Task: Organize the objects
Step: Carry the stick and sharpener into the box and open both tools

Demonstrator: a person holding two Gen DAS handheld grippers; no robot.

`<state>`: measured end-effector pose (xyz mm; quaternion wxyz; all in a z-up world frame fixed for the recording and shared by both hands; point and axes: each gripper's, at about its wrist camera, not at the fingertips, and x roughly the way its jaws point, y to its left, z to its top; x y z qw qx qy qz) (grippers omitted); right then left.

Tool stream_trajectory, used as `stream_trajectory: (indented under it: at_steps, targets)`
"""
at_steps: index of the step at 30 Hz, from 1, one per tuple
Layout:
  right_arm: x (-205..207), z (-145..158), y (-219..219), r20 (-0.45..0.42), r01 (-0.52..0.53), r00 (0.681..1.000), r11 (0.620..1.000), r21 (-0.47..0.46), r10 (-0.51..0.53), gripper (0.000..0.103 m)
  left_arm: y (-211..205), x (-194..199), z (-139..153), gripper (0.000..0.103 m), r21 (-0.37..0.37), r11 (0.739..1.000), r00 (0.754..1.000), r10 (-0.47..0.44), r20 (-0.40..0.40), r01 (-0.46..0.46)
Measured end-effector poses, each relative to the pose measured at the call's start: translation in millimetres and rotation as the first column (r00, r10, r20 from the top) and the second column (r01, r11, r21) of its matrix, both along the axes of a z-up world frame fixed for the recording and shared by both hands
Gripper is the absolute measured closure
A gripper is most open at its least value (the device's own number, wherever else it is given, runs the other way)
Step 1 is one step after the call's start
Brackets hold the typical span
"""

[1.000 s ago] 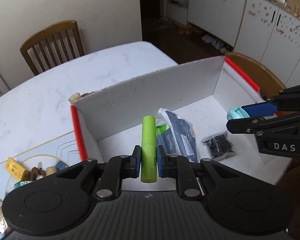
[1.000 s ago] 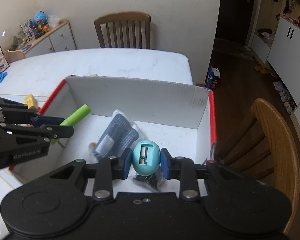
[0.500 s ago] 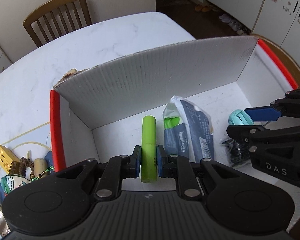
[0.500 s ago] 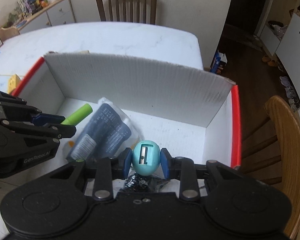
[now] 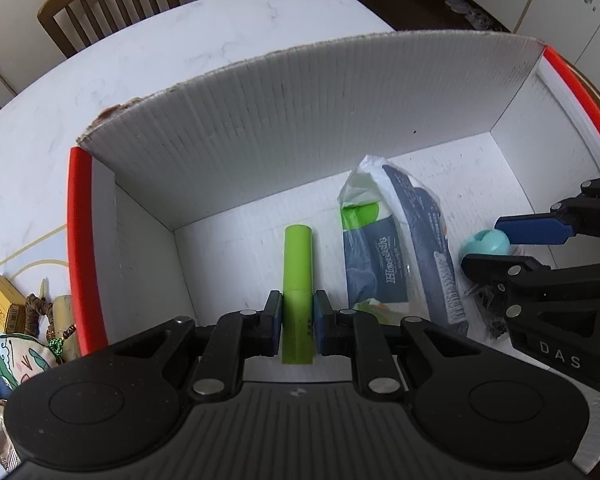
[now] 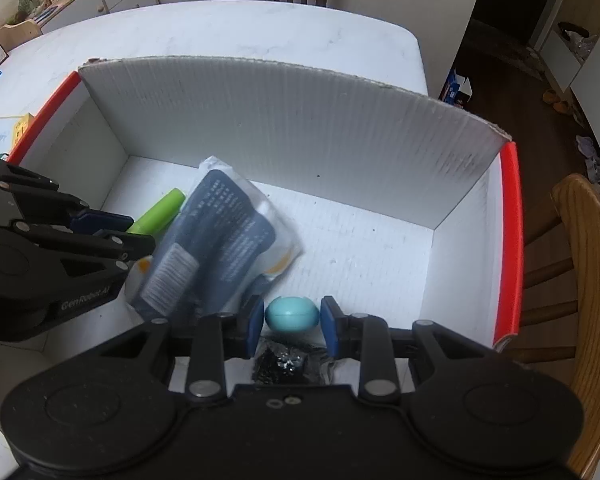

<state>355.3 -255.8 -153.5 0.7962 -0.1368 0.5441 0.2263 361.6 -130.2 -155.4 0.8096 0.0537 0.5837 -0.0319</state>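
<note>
Both hands are at the placing step of the tidying job, each lowering one item into the white box (image 5: 284,128) with red-edged sides that stands on the pale desk (image 5: 228,36); the left tongs (image 5: 296,322) are clenched on the green tube (image 5: 298,276), gripping it near its lower end so that the rest of it reaches forward over the box floor, just beside the plastic packet (image 5: 396,256) already lying there; the right tongs (image 6: 292,326) are clenched on the turquoise egg-shaped sharpener (image 6: 292,313), which hangs low over the floor near the front of the box, above a small bag of dark bits (image 6: 288,364); whether either item already touches the floor I cannot tell; the next move, as I judge it, calls for easing each piece down the last little way, then releasing it so the tube settles flat in the free strip between the packet and the left wall, and the sharpener comes to rest in the bare area to the right of the packet rather than on top of the bag; the round sharpener may roll once let go, so a low, gentle release looks wise; against the frame a second earlier, both tongs have sunk and tipped more steeply downward, so the box fills far more of each view and its floor sits closer; the sharpener's slotted face, then turned toward the right camera, now shows only its smooth shell with a seam; the grips on both items look unchanged.
</note>
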Motion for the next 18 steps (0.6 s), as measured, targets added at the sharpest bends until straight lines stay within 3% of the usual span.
stream_trajectory:
  at_steps: [8, 18]
  targets:
    - [-1, 1, 1, 0.008, 0.005, 1.000, 1.000, -0.009, -0.005, 0.071, 4, -1, 6, 0.087, -0.019, 1.000, 1.000, 0.012, 0.001, -0.012]
    - [-19, 28, -14, 0.044, 0.014, 0.999, 0.997, 0.075, -0.017, 0.070, 11, -19, 34, 0.087, -0.079, 0.997, 0.997, -0.006, 0.080, 0.012]
